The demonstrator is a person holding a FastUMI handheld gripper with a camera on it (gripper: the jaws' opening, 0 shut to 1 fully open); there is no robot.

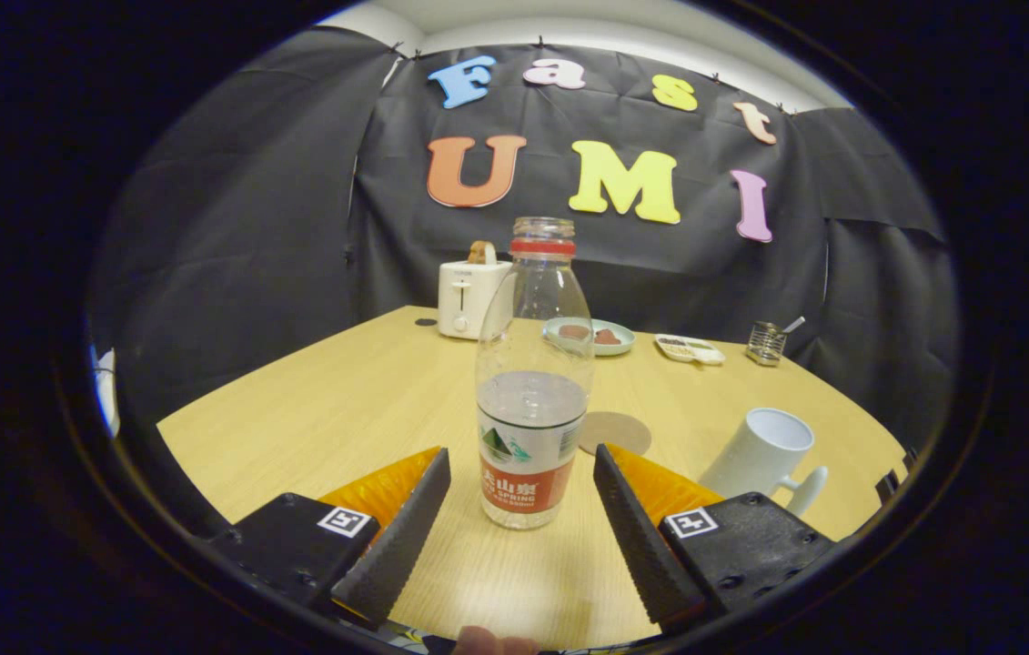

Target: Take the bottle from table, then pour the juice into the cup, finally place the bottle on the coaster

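A wooden counter (314, 409) in a black-draped booth, seen from a hand-held gripper (521, 478) whose two fingers are spread wide, touching nothing.

Far left at the back stands a white toaster (467, 298) with a slice of bread (482, 252) poking up. In the middle, an uncapped clear plastic water bottle (532, 382) stands upright on the counter, between the fingertips and slightly ahead of them, with gaps on both sides. It has a red neck ring and a label at its base, and holds clear liquid to a little under half its height. Just behind it to the right lies a round brown coaster (614, 433), bare. Further back are a pale plate (601, 337) with two brownish pieces, a small white tray (690, 348) and a wire holder (765, 343). To the right stands a white mug (764, 455), handle facing right; its inside cannot be seen.

The bottle off the coaster suits either a grasp before pouring or a set-down gone short. For a good grasp, the fingers should slide forward level until the label sits between them, then close gently, since thin plastic buckles and the open mouth can spill.
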